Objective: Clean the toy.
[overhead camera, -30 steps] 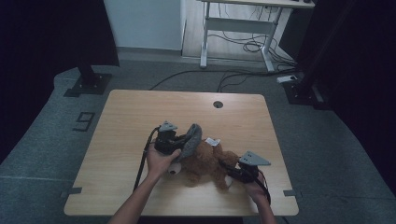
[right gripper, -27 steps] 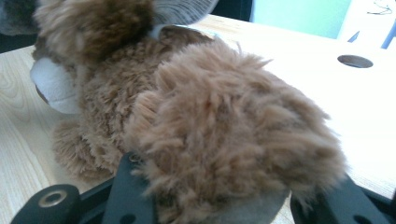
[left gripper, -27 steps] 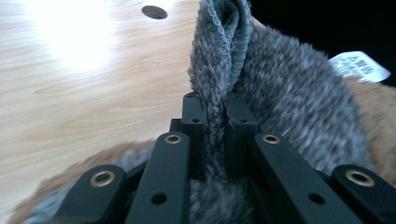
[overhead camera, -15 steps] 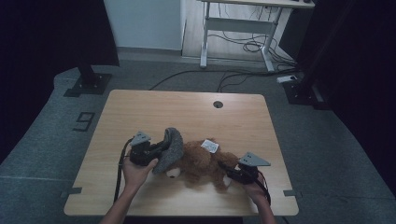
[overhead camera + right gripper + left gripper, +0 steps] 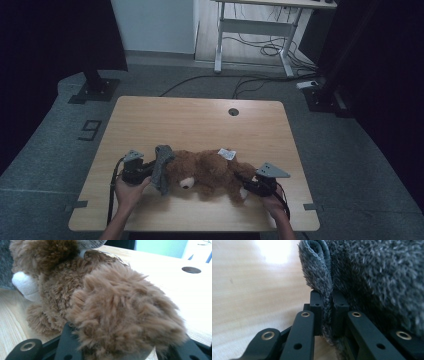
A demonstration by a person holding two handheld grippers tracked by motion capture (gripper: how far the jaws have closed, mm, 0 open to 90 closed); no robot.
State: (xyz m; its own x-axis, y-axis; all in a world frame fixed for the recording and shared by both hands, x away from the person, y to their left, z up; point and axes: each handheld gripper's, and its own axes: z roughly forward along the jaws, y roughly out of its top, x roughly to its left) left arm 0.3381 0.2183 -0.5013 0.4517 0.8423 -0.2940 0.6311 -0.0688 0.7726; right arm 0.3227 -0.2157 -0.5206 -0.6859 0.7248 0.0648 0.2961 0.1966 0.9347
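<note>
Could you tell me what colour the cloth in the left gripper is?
Grey cloth, seen best in the left gripper view.

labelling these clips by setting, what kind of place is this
Probably a lab or recording studio: a bare wooden table on grey carpet, black stand bases either side, and a desk frame with loose cables behind.

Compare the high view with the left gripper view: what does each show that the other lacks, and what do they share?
High view alone: the whole brown teddy bear lying on the table, its white tag, the round hole in the tabletop, the right tongs at the bear's leg, and both of the person's hands. Left gripper view alone: the two black jaws pressed tight on a folded edge of the grey fleece cloth, seen close enough to show the stitched hem. Shared: the grey cloth, the left tongs gripping it, and the light wooden table.
</note>
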